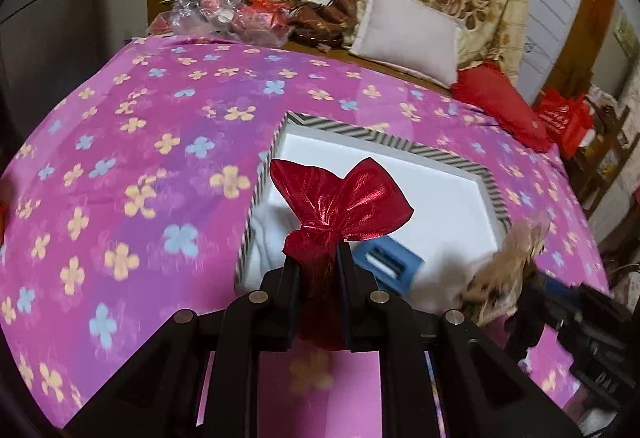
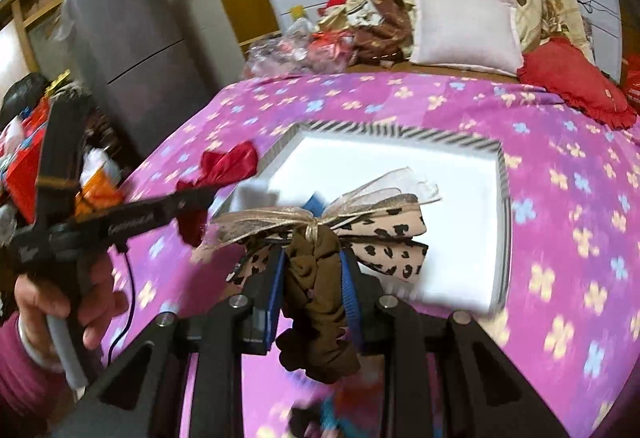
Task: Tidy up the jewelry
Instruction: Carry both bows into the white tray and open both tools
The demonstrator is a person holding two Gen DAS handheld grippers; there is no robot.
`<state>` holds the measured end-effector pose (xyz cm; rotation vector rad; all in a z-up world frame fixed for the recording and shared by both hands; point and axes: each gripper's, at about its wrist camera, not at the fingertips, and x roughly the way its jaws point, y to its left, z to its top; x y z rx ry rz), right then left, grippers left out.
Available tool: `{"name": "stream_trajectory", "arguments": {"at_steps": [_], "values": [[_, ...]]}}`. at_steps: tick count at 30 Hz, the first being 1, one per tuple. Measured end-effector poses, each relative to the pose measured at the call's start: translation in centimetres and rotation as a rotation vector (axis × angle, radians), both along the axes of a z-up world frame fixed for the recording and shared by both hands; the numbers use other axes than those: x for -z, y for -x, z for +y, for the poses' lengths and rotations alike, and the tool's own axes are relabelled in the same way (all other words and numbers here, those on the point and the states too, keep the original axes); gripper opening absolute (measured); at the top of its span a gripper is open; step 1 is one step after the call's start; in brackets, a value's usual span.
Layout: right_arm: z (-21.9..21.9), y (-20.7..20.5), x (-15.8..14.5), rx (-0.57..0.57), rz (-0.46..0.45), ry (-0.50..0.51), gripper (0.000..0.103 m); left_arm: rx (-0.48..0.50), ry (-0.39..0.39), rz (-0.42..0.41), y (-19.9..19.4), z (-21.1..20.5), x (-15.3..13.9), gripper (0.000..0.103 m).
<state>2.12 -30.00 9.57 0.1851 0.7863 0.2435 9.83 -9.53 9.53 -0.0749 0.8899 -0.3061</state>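
A: Left gripper (image 1: 320,250) first? Jaws nearly closed, clamped on the knotted neck of a red satin bow (image 1: 344,201); bow loops fan out just past the fingertips, tail hangs back between the fingers.

B: Agreed. What's ahead of it?

A: White tray with striped rim (image 1: 400,141), lying on the pink floral bedspread (image 1: 140,141) directly beyond the tips. Blue box (image 1: 390,266) inside the tray, just right of the fingertips.

B: Right gripper (image 2: 314,258)?

A: Narrow gap too, pinching a brown scrunchie with leopard-print bow (image 2: 320,278). Brown fabric sits between the blue-padded fingers, leopard ribbons and sheer gold ribbon spread over and past the tips.

B: Tray from that view?

A: Straight ahead and slightly right of the tips, ribbons overlapping its near edge. Left gripper with the red bow is off to the left, near the tray's left rim.

B: Background?

A: Far beyond both: white pillow (image 2: 466,31), red cushion (image 2: 572,81) to its right.
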Motion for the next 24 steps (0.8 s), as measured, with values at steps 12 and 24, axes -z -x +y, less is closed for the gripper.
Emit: {"name": "stream_trajectory", "arguments": {"at_steps": [12, 24], "values": [[0.1, -13.8, 4.7, 0.054, 0.143, -0.007, 0.028, -0.042, -0.056, 0.073, -6.3, -2.3, 4.2, 0.018], [0.2, -16.9, 8.2, 0.050, 0.230, -0.049, 0.042, -0.044, -0.068, 0.091, -7.4, -2.7, 5.9, 0.026]]}}
